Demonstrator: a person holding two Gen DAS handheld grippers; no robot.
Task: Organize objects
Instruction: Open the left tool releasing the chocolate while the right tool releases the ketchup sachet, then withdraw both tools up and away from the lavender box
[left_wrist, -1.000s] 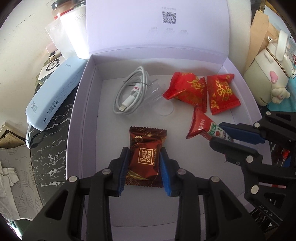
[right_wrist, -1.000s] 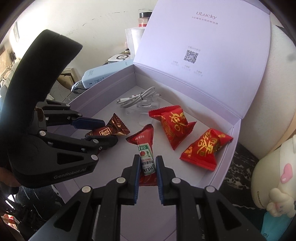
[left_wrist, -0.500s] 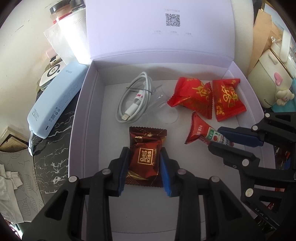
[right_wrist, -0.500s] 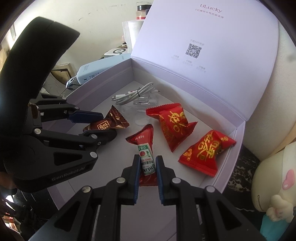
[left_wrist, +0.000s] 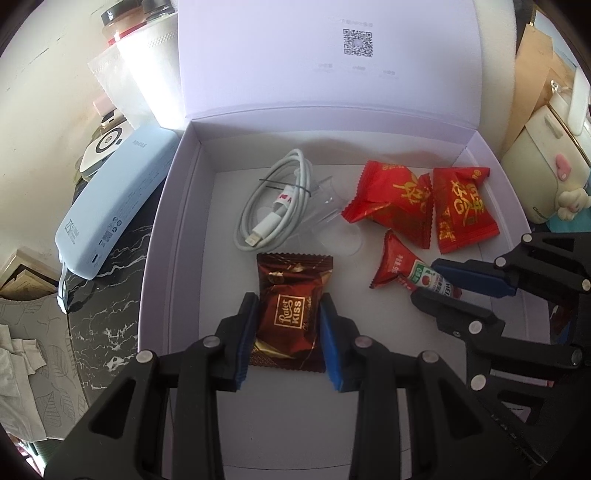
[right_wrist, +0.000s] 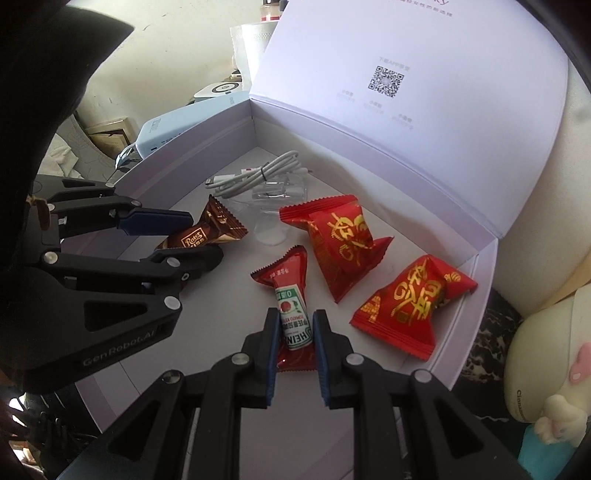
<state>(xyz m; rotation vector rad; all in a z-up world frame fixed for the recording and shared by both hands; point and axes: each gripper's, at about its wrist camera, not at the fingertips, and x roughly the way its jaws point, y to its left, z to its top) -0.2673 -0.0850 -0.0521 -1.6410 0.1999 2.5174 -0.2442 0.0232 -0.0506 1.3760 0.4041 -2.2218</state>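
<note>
Left gripper (left_wrist: 287, 334) clamps the Ritter Kiss chocolate packet (left_wrist: 291, 314), right gripper (right_wrist: 294, 352) the Heinz ketchup sachet (right_wrist: 290, 310); both packets lie lengthwise along the fingers, toward the box's (left_wrist: 177, 236) hinged edge.

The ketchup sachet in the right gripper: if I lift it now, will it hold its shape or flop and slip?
The ketchup sachet looks like thin glossy film, so it may slide between the right gripper pads. It is pinched near one end with the crimped far end free, so that end will probably droop. It looks small and likely light; squeezing harder risks bursting it.
</note>
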